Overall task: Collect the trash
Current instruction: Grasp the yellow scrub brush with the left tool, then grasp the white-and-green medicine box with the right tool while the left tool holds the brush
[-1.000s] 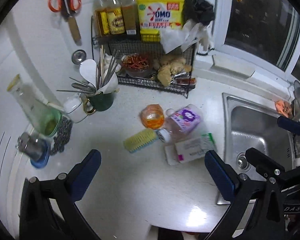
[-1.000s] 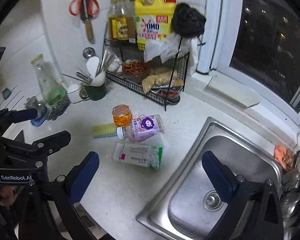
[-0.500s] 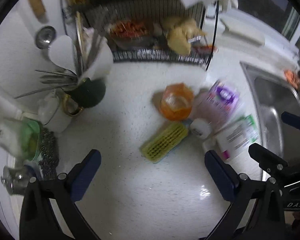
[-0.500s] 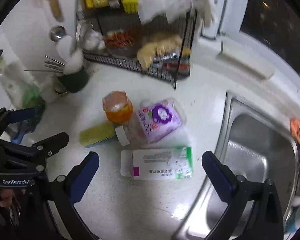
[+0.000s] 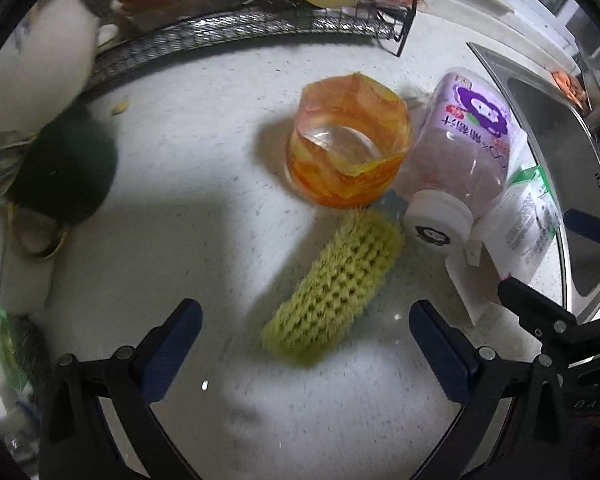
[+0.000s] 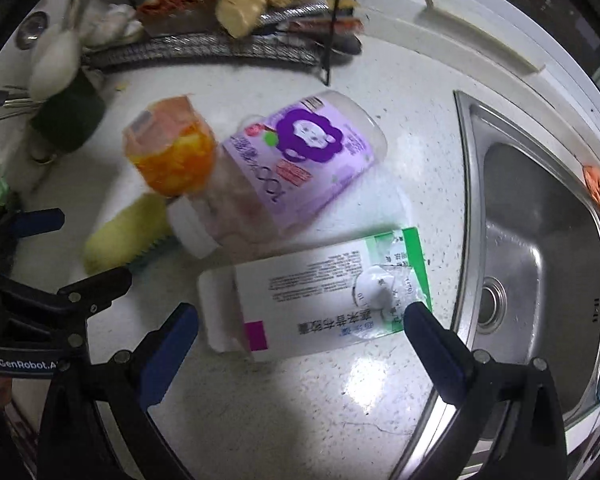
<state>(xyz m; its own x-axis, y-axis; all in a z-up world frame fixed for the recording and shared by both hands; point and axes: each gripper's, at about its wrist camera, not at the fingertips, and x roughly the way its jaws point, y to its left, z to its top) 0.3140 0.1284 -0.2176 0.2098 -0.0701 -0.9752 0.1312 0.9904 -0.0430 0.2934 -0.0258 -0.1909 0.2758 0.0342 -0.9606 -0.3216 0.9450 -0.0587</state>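
Observation:
An orange plastic cup (image 5: 348,144) stands on the white counter; it also shows in the right wrist view (image 6: 172,152). A purple-labelled bottle (image 5: 464,148) (image 6: 292,172) lies on its side beside it. A white and green medicine box (image 6: 320,304) (image 5: 520,216) lies flat near the sink. A yellow-green scrub brush (image 5: 336,288) (image 6: 124,232) lies in front of the cup. My left gripper (image 5: 304,344) is open, just short of the brush. My right gripper (image 6: 300,336) is open, its fingers either side of the box's near edge.
A steel sink (image 6: 540,240) is at the right. A black wire rack (image 5: 240,24) with ginger and chillies stands at the back. A dark green mug (image 5: 64,168) with utensils stands at the left. The counter edge is close below.
Both grippers have moved forward and down toward the counter. The brush, cup, bottle and box now fill the views. Both grippers stay open.

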